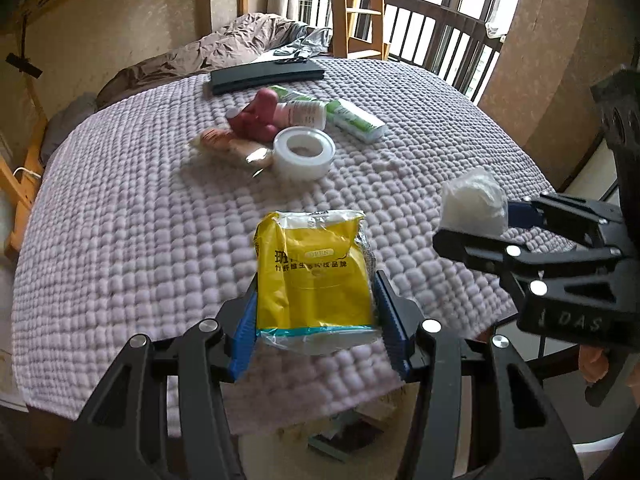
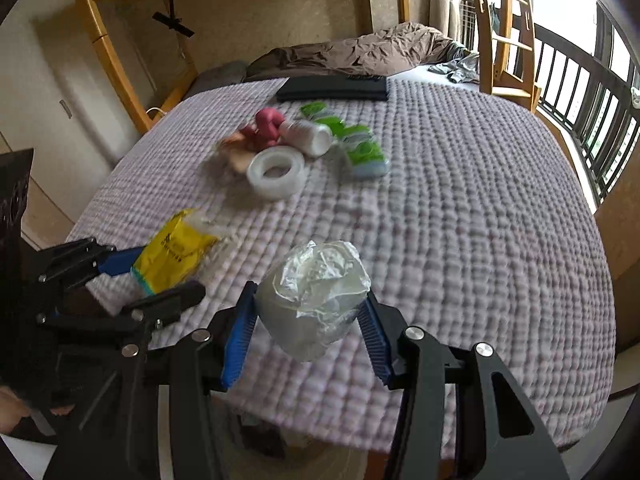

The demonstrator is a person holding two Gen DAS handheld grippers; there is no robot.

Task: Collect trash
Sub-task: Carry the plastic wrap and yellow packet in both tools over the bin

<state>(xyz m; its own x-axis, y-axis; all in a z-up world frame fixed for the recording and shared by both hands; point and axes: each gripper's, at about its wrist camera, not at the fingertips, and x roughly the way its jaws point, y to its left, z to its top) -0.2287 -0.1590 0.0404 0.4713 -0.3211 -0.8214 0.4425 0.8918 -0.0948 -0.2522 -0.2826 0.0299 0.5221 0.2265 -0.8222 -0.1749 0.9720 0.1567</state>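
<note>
So both pieces of trash are already picked up: the yellow tissue pack (image 1: 316,276) sits low-centre in the left wrist view, pinched by its sides between the left gripper (image 1: 316,320)'s blue fingers (image 1: 244,332), and the crumpled clear plastic wad (image 2: 316,296) is squeezed the same way in the right gripper (image 2: 308,332), low-centre in its own view. Side grips make sense here, since both things are soft and squashy, so the fingers close narrow onto them and the stuff bulges out the front. Both loads hang just over the near edge of the quilted bed cover (image 1: 140,220), not resting on it as far as I can tell. Further up the frame there's a cluster left: a tape roll (image 1: 304,152), a white bottle (image 1: 302,114), a green-and-white packet (image 1: 356,120), something pink (image 1: 256,118) and a tan wrapper (image 1: 236,146), with a flat black case (image 1: 266,76) behind. The two grippers sit close side by side, so I'd guess they need care not to bump. Plenty of bare cover right of the cluster, and open floor below the near edge.
</note>
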